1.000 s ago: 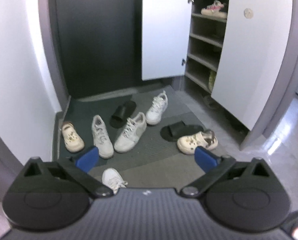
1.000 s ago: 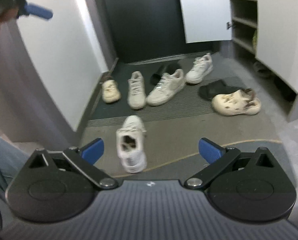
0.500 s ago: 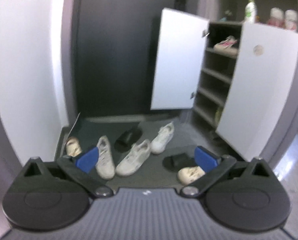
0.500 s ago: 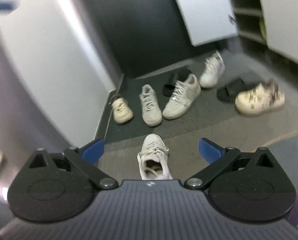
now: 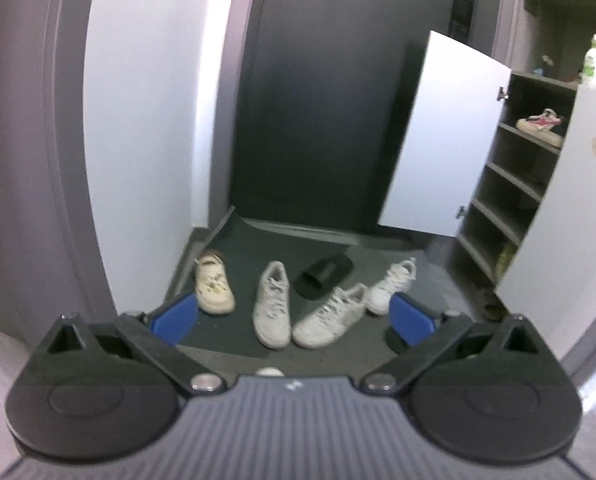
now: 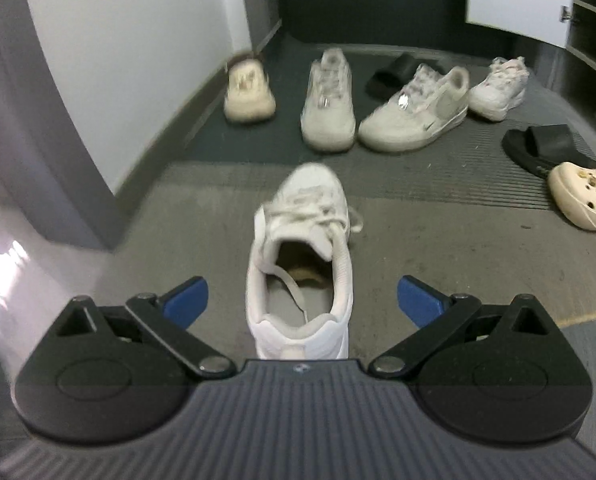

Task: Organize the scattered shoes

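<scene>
A white sneaker (image 6: pixel 302 264) lies on the grey mat with its heel towards me. My right gripper (image 6: pixel 302 298) hangs over that heel, open, its blue fingers (image 6: pixel 186 298) well clear on either side. Beyond it sit a cream clog (image 6: pixel 248 92), two grey-white sneakers (image 6: pixel 330 100) (image 6: pixel 418 112), a chunky white sneaker (image 6: pixel 498 88), two black slides (image 6: pixel 398 72) (image 6: pixel 546 148) and a cream clog with charms (image 6: pixel 586 196). My left gripper (image 5: pixel 293 317) is open and empty, high above the row of sneakers (image 5: pixel 272 304).
A shoe cabinet (image 5: pixel 510 200) stands at the right with both white doors (image 5: pixel 438 140) swung open. A pink and white shoe (image 5: pixel 540 126) rests on an upper shelf. A white wall (image 5: pixel 146 120) bounds the left side, and a dark door (image 5: pixel 318 100) closes the back.
My right gripper has dropped and closed in on the white sneaker, which now fills the gap between its fingers. The left gripper has tilted upward and turned left, showing more wall and door.
</scene>
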Demonstrator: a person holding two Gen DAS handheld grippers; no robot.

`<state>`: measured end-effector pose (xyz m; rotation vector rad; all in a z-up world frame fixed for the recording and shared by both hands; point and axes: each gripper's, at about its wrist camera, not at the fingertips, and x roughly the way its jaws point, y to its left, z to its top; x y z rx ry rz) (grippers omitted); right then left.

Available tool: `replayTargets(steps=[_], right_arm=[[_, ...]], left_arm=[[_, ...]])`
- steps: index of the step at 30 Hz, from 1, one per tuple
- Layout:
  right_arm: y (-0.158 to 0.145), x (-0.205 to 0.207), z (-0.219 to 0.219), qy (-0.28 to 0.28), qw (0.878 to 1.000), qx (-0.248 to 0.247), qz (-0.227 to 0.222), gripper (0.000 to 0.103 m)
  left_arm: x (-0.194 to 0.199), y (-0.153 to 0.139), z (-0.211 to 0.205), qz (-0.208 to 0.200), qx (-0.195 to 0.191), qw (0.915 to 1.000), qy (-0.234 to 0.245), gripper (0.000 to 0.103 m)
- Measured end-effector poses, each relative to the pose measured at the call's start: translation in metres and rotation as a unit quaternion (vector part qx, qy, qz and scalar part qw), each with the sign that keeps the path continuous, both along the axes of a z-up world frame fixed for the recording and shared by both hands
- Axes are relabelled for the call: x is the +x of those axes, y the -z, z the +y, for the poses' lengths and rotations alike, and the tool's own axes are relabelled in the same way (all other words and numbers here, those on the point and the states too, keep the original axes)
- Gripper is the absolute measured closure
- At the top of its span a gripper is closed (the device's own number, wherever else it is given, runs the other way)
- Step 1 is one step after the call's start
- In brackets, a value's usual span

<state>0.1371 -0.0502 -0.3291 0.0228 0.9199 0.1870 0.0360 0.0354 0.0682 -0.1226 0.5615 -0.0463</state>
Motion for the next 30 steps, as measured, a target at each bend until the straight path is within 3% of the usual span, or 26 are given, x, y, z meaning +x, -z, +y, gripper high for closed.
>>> replayTargets(steps=[4, 8, 12, 19, 23, 30], right_arm=[[0.032, 0.030, 0.002, 0.022, 0.999, -0.006, 0.029, 0.000], [0.058, 0.051, -0.001, 0.015, 0.998, 0.034, 0.050, 0.000], [0.076, 0.070, 0.009, 0.005, 0.997, 0.023, 0.076, 0.002], [0.080, 0.074, 0.024, 0.012, 0.996, -0.003, 0.090, 0.011], [0.076, 0.073, 0.020, 0.034, 0.995, 0.017, 0.093, 0.015], [0.064, 0.072, 0.029, 0.037, 0.996, 0.058, 0.058, 0.017]], left_arm=[[0.012, -0.003, -0.009, 0.002, -0.018, 0.9998, 0.006, 0.000], [0.023, -0.002, -0.019, 0.007, -0.017, 0.9998, 0.008, 0.000], [0.033, 0.005, -0.028, 0.030, -0.025, 0.9991, 0.017, 0.000], [0.046, 0.021, -0.039, 0.069, -0.053, 0.9958, 0.029, 0.000], [0.045, 0.025, -0.032, 0.082, -0.092, 0.9921, 0.024, 0.000], [0.042, 0.025, -0.011, 0.072, -0.099, 0.9925, -0.005, 0.000]])
